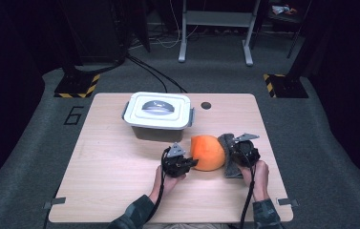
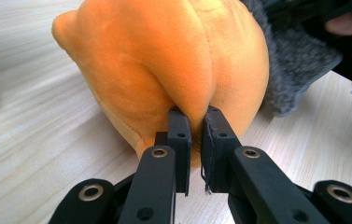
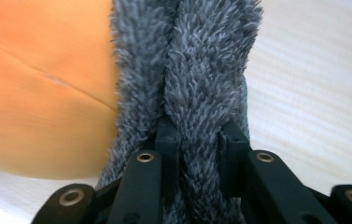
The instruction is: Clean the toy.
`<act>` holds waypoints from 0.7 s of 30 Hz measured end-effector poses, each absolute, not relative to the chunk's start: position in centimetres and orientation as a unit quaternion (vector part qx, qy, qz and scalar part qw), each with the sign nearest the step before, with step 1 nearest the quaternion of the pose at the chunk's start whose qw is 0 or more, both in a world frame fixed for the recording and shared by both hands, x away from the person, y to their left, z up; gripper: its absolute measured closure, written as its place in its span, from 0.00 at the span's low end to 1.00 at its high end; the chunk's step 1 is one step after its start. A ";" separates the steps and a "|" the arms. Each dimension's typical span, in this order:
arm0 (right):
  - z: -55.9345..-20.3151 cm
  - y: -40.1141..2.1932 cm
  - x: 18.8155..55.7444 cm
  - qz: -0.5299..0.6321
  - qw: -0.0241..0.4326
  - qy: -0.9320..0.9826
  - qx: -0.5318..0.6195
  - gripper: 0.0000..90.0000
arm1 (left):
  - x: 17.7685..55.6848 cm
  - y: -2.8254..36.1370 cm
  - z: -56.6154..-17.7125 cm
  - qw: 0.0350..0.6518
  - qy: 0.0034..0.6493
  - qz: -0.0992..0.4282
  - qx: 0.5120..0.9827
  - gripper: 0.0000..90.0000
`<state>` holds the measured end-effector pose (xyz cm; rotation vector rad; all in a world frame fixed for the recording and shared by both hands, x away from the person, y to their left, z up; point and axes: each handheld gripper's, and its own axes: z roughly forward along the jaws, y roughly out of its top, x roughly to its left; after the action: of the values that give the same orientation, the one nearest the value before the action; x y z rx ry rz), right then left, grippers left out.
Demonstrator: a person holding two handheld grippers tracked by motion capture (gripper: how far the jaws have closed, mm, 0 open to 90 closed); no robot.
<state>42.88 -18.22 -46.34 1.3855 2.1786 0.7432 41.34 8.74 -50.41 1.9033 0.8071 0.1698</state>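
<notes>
the orange plush [image 1: 207,152] lies on the bench [image 1: 111,167] between the two tongs, just in front of the person, with a grey furry piece [image 1: 228,155] joined along its right side. the left tongs [image 1: 192,162] come at it from the left and are clenched on a fold of the orange fabric [image 2: 183,70]; the left gripper view shows the pads pinching that fold near its lower edge. the right tongs [image 1: 232,151] sit at the opposite side, clenched on the grey fur [image 3: 201,88], which bunches up between the jaws. so the plush runs left to right from one grip to the other, and each hand holds its own end.

a white lidded box [image 1: 158,112] stands behind the plush, apart from it, toward the far edge. the bench is pale wood grain; grey carpet [image 1: 340,143] lies around it, with stand legs and cables beyond.
</notes>
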 end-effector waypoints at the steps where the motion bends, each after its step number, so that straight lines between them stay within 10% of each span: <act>1: -47.3 -18.5 43.3 0.262 0.219 0.791 0.508 0.83 | 41.3 8.8 -50.4 0.508 0.335 0.070 0.790 0.92; 21: -44.7 -19.8 42.0 0.285 0.248 0.771 0.513 0.83 | 41.3 8.6 -50.3 0.512 0.332 0.076 0.788 0.92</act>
<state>41.95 -19.83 -44.74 1.3992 2.1013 0.7768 41.28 8.58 -50.28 1.8967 0.7991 0.1817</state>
